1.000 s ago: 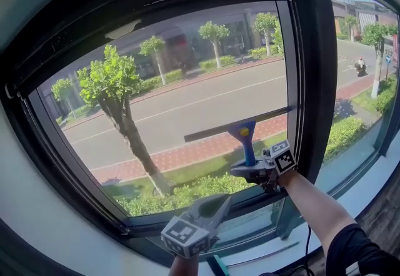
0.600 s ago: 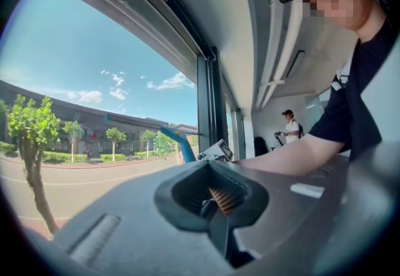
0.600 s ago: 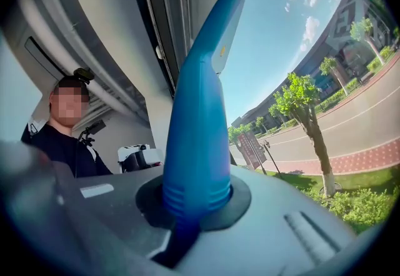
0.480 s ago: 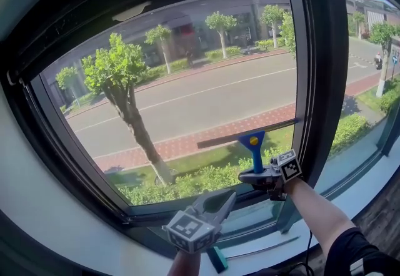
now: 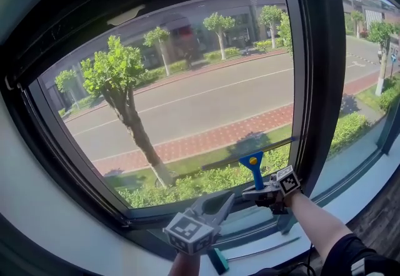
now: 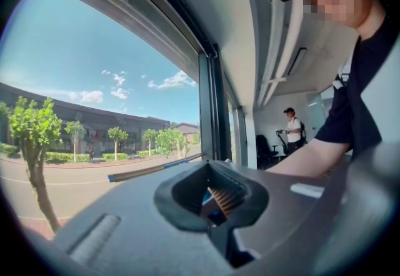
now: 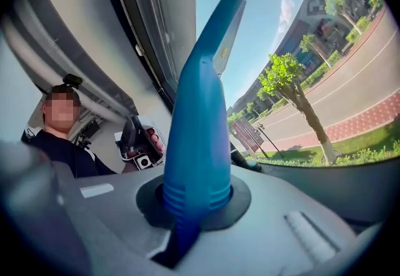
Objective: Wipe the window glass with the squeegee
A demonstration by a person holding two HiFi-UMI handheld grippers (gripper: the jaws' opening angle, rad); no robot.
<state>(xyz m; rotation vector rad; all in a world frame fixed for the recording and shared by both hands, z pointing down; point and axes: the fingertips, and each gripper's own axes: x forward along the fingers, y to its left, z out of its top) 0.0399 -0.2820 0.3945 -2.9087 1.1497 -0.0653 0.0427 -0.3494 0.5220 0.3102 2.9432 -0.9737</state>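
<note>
our right gripper (image 5: 257,192) clamps the squeegee (image 5: 252,167) handle, blade at the window glass (image 5: 187,93) lower right corner, left gripper (image 5: 224,203) jaws pressed together, empty

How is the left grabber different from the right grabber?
The grey left gripper holds nothing, jaws together; the grey right gripper is clamped on the blue-handled squeegee. The left gripper is lower, off the window glass; the right gripper holds the squeegee to it. Both carry marker cubes.
</note>
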